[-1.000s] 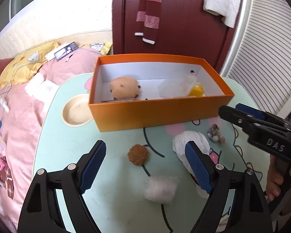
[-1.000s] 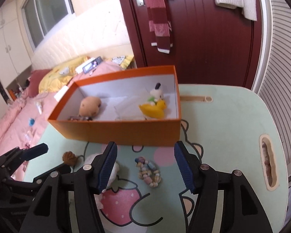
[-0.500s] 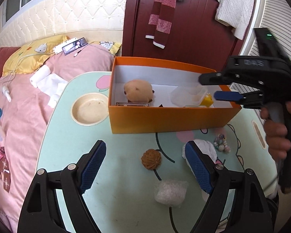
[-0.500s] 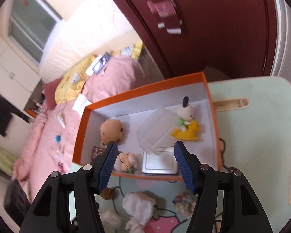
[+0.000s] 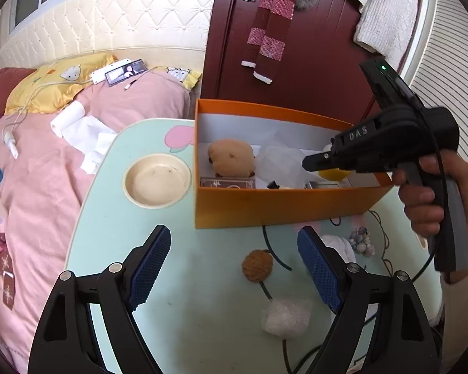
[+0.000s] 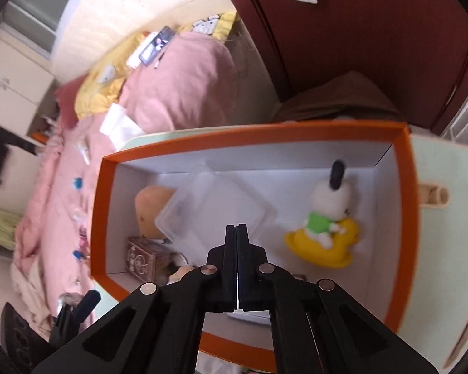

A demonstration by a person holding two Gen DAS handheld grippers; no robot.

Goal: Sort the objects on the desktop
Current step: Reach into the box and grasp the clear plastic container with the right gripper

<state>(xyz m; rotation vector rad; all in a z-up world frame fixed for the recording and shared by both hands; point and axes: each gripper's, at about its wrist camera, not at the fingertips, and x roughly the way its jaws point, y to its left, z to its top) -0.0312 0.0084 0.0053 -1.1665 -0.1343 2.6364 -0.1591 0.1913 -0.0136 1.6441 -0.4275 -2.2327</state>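
**Inspector:** Report the container.

**Assistant:** One orange box (image 6: 409, 218), open-topped with a white interior, stands on the mint-green surface (image 5: 184, 280). Inside it: a tan plush toy (image 5: 232, 157) at the left end, a clear plastic lid or tray (image 6: 215, 208) leaning over it mid-box, a white toy dog on a yellow duck (image 6: 327, 224) at the right end, and a patterned brown card box (image 6: 143, 258) against the near wall. A flat silver item lies under the gripper tips; it is too hidden to name.

**Inspector:** Grippers?

**Assistant:** The right hand-held gripper (image 6: 237, 233) hangs over the box interior with its fingers pressed together, nothing visible between them. The left hand-held gripper (image 5: 234, 268) is held low over the surface with its blue pads (image 5: 151, 261) spread wide, holding nothing.

**Inspector:** Items outside the box?

**Assistant:** On the surface in front of the box: a brown woolly ball (image 5: 258, 265) between the left gripper's fingers, a white fluffy wad (image 5: 286, 314) nearer the camera, crumpled white material (image 5: 338, 244) partly behind the right pad, and a bead bracelet (image 5: 362, 244) beside it. A shallow cream dish (image 5: 157, 180), recessed in the surface, sits left of the box.
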